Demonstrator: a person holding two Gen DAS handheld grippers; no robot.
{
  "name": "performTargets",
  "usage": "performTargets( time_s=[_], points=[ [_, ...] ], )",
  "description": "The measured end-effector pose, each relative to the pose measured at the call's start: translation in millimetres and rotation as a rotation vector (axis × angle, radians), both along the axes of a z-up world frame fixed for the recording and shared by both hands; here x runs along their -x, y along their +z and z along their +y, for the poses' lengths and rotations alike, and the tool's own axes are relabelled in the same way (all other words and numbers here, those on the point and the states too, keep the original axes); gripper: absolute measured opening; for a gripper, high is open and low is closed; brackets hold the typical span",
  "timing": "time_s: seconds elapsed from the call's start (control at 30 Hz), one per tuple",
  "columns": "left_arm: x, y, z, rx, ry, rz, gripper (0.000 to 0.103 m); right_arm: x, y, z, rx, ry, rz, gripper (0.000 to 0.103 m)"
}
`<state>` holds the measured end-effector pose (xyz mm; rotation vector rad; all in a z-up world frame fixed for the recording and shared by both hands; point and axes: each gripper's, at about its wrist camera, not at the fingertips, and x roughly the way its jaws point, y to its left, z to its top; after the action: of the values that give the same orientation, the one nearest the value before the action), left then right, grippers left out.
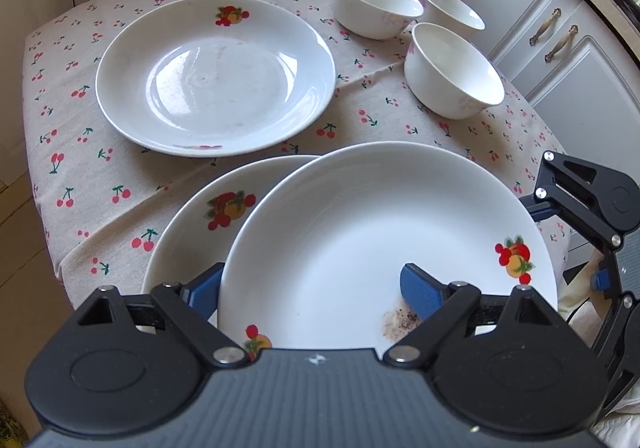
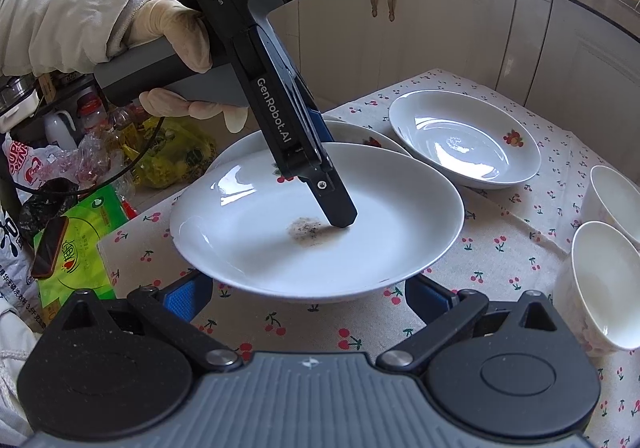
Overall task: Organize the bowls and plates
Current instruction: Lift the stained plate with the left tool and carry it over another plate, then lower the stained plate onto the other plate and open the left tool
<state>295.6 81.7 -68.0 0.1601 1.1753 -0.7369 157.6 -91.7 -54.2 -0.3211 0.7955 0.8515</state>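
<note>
My left gripper (image 1: 314,294) is shut on the near rim of a white fruit-print plate (image 1: 384,232) with a brown smear, one finger over it and one under. That plate (image 2: 304,248) is tilted over a second plate (image 1: 188,224) lying on the table. A third plate (image 1: 216,75) lies farther back, also in the right wrist view (image 2: 464,139). Three white bowls (image 1: 452,71) stand at the far right. My right gripper (image 2: 310,298) is open and empty, just in front of the held plate's edge; it shows at the right edge of the left view (image 1: 592,207).
The table has a cherry-print cloth (image 1: 100,183). White cabinets (image 1: 560,47) stand behind it. Bags and packets (image 2: 80,207) clutter the floor left of the table. Two bowls (image 2: 604,280) stand close to my right gripper's right side.
</note>
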Motion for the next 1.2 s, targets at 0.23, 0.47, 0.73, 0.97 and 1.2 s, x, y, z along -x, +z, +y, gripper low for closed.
performTargets(
  time_s=[0.23,0.47,0.73,0.97,1.2],
  points=[
    [-2,2,0,-0.022,0.0,-0.013,0.091,0,0,2,-0.004,-0.004,0.0,0.103],
    [-3,5,3,-0.018,0.01,-0.027,0.091,0,0,2,-0.005,-0.004,-0.006,0.103],
    [-5,8,6,-0.02,0.023,-0.046,0.091,1,0,4,-0.004,-0.004,-0.01,0.103],
    [-4,9,7,-0.021,0.029,-0.048,0.091,1,0,6,0.006,-0.004,-0.013,0.103],
    [-3,14,11,-0.021,0.038,-0.055,0.091,0,-1,8,0.011,-0.002,-0.013,0.103]
  ],
)
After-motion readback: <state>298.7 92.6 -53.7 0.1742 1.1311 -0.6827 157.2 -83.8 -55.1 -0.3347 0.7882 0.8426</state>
